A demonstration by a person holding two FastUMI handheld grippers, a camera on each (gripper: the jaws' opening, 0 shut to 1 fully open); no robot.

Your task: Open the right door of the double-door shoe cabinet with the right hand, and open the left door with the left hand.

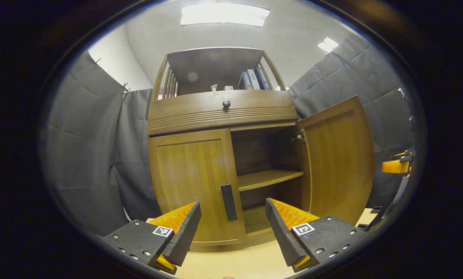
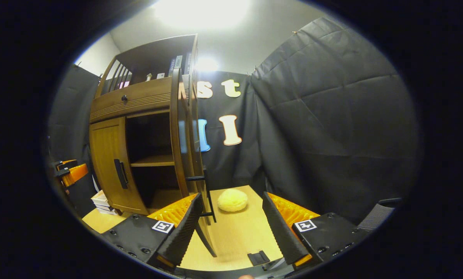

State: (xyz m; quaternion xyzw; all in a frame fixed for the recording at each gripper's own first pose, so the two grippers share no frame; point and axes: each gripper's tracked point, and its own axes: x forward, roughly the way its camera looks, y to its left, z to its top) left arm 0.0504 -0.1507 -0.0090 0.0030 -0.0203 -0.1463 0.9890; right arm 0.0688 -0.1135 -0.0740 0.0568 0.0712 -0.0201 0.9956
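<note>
Right door (image 1: 338, 159) swung open; left door (image 1: 194, 182) shut. Left gripper (image 1: 231, 228) gaping, empty, just before handle (image 1: 229, 202); risk: fingers slip off handle. Right gripper (image 2: 229, 224) wide, empty.

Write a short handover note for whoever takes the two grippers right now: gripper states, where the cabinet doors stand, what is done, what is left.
Left gripper: open, empty, facing the left door, its handle showing between the fingers farther ahead; not touching it.
Right gripper: open, empty, near the outer edge of the right door, whose handle sits just ahead of its fingers.
Right door: swung wide open, the inner shelf in view.
Left door: shut.
Done: right door opened.
Left: close the left gripper on the left door's handle and pull that door open.
</note>
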